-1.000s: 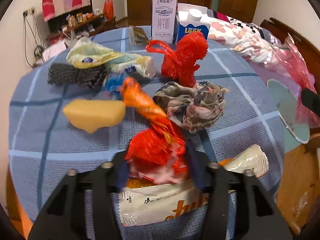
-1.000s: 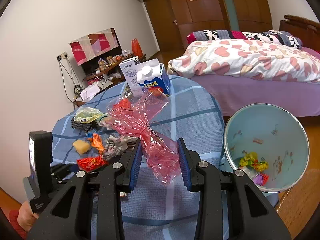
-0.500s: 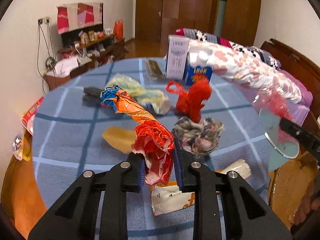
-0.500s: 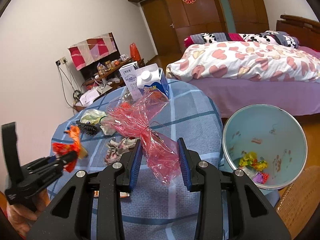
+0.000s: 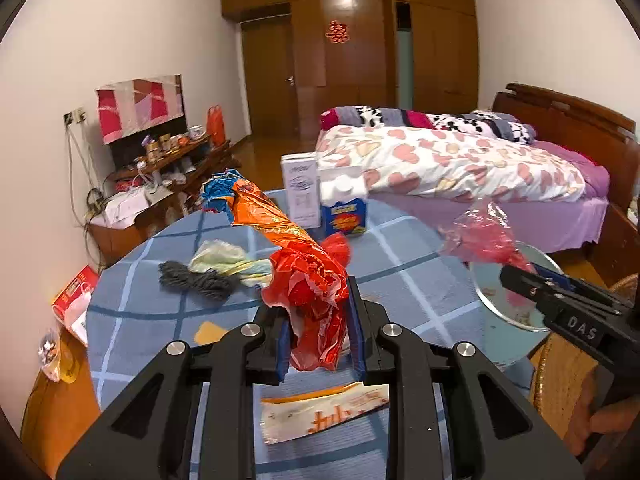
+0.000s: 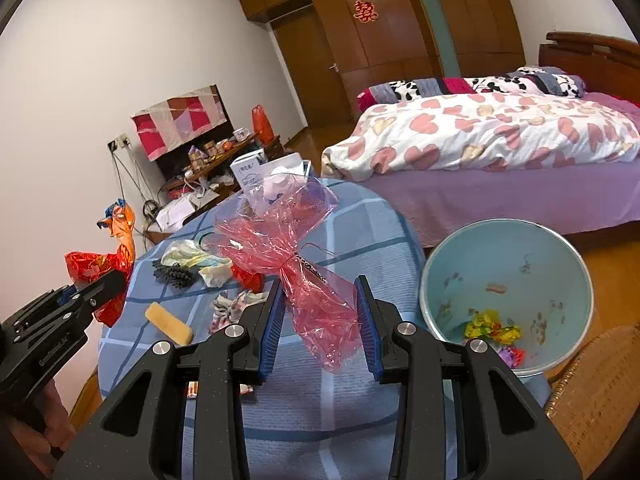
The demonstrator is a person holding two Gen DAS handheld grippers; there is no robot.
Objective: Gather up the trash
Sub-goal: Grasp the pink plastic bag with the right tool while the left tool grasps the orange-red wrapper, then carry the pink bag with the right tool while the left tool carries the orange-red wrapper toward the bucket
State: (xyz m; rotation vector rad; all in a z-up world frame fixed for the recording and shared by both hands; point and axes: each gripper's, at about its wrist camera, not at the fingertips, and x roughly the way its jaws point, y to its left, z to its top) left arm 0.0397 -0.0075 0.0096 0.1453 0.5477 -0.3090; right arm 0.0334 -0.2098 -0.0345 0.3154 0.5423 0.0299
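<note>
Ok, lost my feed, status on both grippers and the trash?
Left gripper shut on orange-red wrapper, lifted. Right gripper holding pink cellophane. Bin open, path clear.

Both wrist views look forward and slightly down along their own fingers, close over the blue checked tabletop (image 5: 404, 256); they share it, the bed (image 6: 500, 136) and the bin (image 6: 508, 240).

glossy crinkled foil wrapper (image 5: 308, 280), matt woven tablecloth (image 5: 404, 264)

white snack wrapper (image 5: 324, 410) blurred — print unreadable, near end hidden behind fingers (image 5: 356, 324)
</note>
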